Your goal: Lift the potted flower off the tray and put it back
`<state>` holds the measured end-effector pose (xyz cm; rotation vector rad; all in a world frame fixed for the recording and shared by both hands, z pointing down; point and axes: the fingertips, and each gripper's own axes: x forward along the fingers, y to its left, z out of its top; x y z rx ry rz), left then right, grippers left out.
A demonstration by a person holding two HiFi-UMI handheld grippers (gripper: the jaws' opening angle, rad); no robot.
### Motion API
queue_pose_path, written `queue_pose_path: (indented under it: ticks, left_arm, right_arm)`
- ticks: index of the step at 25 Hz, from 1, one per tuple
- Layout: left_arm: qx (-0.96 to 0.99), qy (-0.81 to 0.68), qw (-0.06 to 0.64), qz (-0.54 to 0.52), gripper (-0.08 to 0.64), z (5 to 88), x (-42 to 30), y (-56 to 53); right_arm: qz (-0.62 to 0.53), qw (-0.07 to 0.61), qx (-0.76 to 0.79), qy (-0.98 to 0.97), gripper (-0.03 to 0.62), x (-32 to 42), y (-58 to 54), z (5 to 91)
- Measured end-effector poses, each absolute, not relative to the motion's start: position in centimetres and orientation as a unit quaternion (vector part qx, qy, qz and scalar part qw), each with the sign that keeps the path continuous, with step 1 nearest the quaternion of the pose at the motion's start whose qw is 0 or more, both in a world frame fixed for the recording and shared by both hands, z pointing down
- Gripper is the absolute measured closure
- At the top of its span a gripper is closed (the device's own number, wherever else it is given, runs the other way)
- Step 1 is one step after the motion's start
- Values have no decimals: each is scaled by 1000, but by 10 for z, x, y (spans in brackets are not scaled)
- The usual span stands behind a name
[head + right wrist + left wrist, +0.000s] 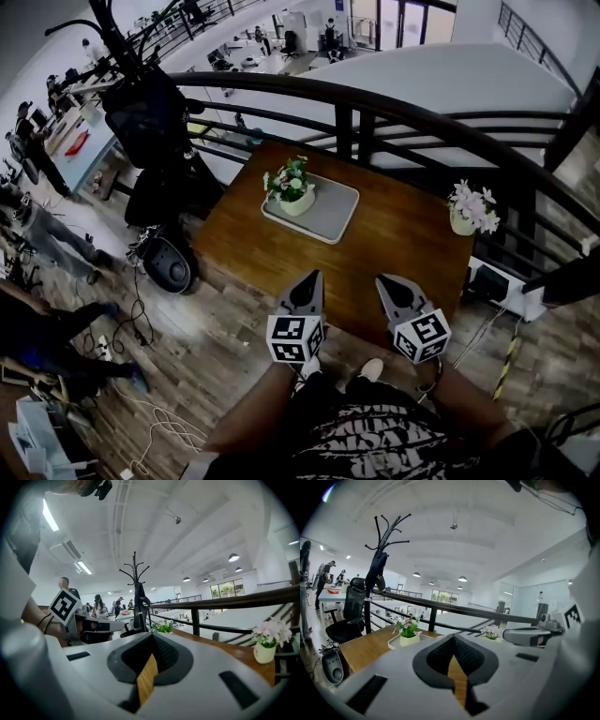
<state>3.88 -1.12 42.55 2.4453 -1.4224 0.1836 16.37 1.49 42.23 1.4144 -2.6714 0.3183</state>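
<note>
The potted flower [291, 187], green leaves with pink blooms in a cream pot, stands on the left end of a grey tray [330, 217] on the brown wooden table [403, 244]. The left gripper view shows the pot [408, 632] far ahead to the left. In the right gripper view only its leaves [163, 626] show over the jaws. My left gripper [307, 291] and right gripper [394, 292] hover side by side over the table's near edge, well short of the tray. Both are shut with nothing held.
A second potted flower [472, 211] stands at the table's right edge. A black railing [375, 108] curves behind the table. A coat stand and office chair [150, 122] are to the left, with a round grey device [167, 264] on the floor. People work at desks below.
</note>
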Motion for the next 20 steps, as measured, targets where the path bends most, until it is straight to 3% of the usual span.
queue_pose_path:
  ticks: [20]
  left_arm:
    - [858, -482, 166, 62, 554, 432, 25, -17]
  right_arm:
    - [110, 51, 482, -867, 601, 149, 9, 424]
